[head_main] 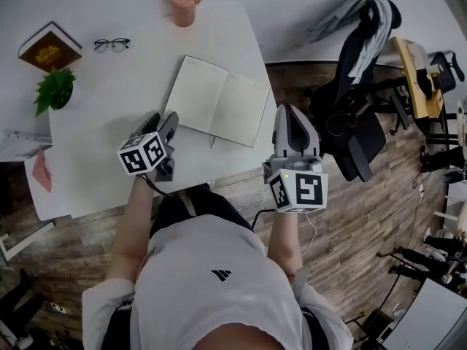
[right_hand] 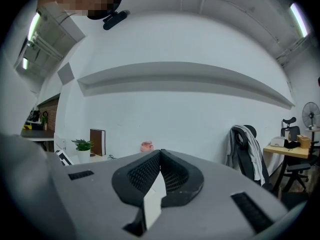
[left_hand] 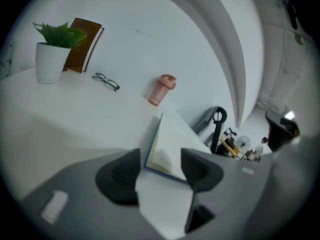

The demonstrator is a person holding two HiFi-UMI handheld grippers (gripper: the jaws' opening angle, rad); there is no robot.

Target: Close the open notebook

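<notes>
Notebook (head_main: 219, 100) open flat on desk (head_main: 109, 173); L gripper (head_main: 162, 121) fingers (left_hand: 122, 176) spread just at its near-left corner, not pinching; R gripper (head_main: 290, 111) fingers pressed together, empty. Risk: grabbing single page instead of cover, creasing it.

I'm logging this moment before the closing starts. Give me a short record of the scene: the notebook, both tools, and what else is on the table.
notebook: open, lying flat on the white table
left tool: open, the notebook's near corner between its jaws, pads not pressing
right tool: shut, empty, beside the notebook's right edge
also on table: pink cup, glasses, brown book, potted plant
task: notebook not yet closed
</notes>
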